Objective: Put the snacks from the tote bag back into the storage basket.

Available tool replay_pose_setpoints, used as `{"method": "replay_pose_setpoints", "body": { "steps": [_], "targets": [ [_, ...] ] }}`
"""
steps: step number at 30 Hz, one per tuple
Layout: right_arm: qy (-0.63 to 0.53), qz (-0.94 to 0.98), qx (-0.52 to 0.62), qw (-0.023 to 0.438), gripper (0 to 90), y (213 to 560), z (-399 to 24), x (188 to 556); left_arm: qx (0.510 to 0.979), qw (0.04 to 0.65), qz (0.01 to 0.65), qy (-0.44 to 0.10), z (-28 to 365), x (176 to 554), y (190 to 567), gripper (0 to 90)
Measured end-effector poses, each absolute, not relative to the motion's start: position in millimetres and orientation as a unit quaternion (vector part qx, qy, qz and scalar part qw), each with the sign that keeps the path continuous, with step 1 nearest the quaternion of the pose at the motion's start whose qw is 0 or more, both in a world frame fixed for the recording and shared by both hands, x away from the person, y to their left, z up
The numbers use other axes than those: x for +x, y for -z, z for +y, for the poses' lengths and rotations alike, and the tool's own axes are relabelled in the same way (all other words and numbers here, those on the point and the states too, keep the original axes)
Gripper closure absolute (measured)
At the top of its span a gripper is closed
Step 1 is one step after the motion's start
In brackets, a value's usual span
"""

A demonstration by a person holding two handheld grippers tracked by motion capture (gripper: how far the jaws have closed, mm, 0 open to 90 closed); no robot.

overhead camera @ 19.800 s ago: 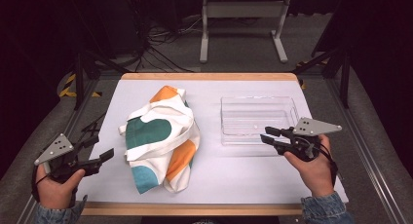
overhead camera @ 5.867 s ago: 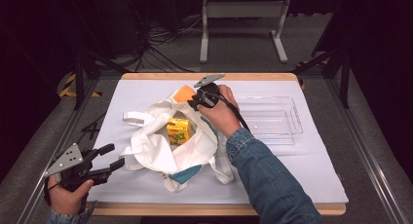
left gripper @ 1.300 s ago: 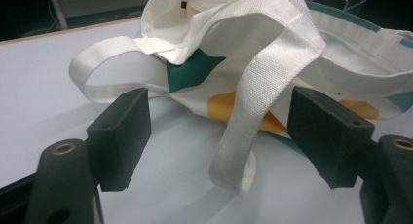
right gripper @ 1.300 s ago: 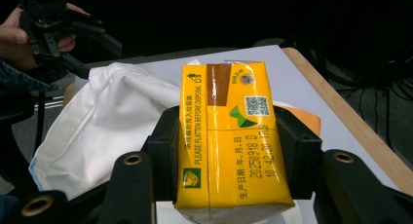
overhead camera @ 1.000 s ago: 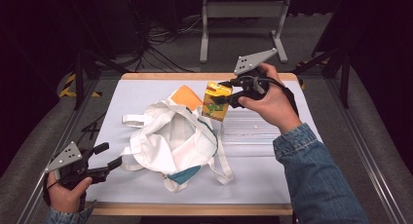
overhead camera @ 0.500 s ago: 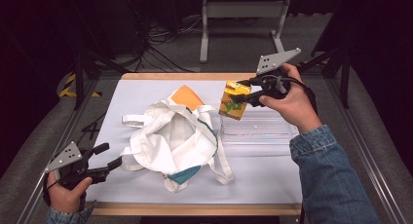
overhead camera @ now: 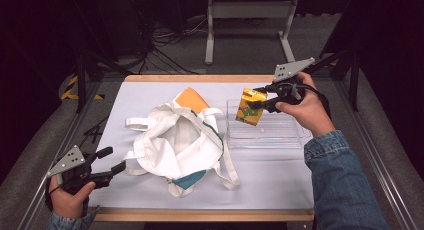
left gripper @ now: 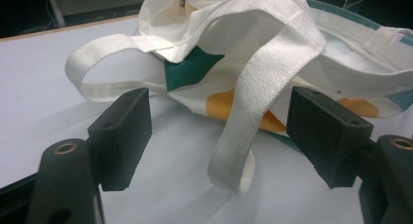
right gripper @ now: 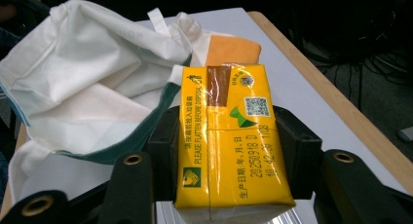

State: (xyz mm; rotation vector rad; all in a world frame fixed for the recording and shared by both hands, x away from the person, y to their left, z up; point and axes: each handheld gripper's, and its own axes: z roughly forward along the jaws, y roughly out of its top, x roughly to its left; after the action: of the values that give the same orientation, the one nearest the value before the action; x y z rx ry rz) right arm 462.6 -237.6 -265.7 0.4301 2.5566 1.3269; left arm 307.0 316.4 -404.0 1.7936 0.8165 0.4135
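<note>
Holding one glossy yellow drink carton (overhead camera: 250, 107) clamped in the right gripper (overhead camera: 265, 101), tilted, above the left end of one clear rectangular plastic tray (overhead camera: 265, 135). Lying crumpled beside it: one white woven-cloth tote bag (overhead camera: 177, 140). Resting wide apart, gripping nothing: left gripper (overhead camera: 111, 166), by a flat strap (left gripper: 258, 97).

Yellow carton (overhead camera: 251, 106) now over clear tray (overhead camera: 265, 137)

The carton's (right gripper: 233, 146) bottom ran off the lower edge in the right gripper view, and the jaws covered its sides. Beside the carton, the bag's (overhead camera: 175, 140) inside lay hidden under folded cloth; its strap (left gripper: 265, 92) covered part of its print.
</note>
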Motion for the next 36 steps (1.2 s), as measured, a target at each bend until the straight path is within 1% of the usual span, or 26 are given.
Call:
{"method": "replay_pose_setpoints", "body": {
  "steps": [1, 3, 11, 21, 36],
  "targets": [
    [-0.453, 0.872, 0.147, 0.114, 51.7, 265.7, -237.6, 462.6, 0.753, 0.535, 0.343, -0.174, 316.4, 307.0, 404.0, 25.7],
    [-0.445, 0.876, 0.147, 0.115, 51.7, 276.8, -238.0, 466.8, 0.753, 0.534, 0.342, -0.174, 316.3, 307.2, 404.3, 25.7],
    [-0.432, 0.884, 0.136, 0.118, 51.7, 290.0, -235.5, 470.6, 0.754, 0.535, 0.339, -0.174, 316.6, 307.8, 404.8, 25.5],
    [-0.418, 0.895, 0.122, 0.094, 51.7, 313.1, -225.7, 472.9, 0.754, 0.535, 0.340, -0.173, 316.5, 307.6, 405.0, 25.5],
    [-0.404, 0.906, 0.095, 0.079, 51.7, 334.3, -222.0, 472.5, 0.754, 0.537, 0.337, -0.172, 316.1, 307.6, 405.2, 25.3]
  ]
}}
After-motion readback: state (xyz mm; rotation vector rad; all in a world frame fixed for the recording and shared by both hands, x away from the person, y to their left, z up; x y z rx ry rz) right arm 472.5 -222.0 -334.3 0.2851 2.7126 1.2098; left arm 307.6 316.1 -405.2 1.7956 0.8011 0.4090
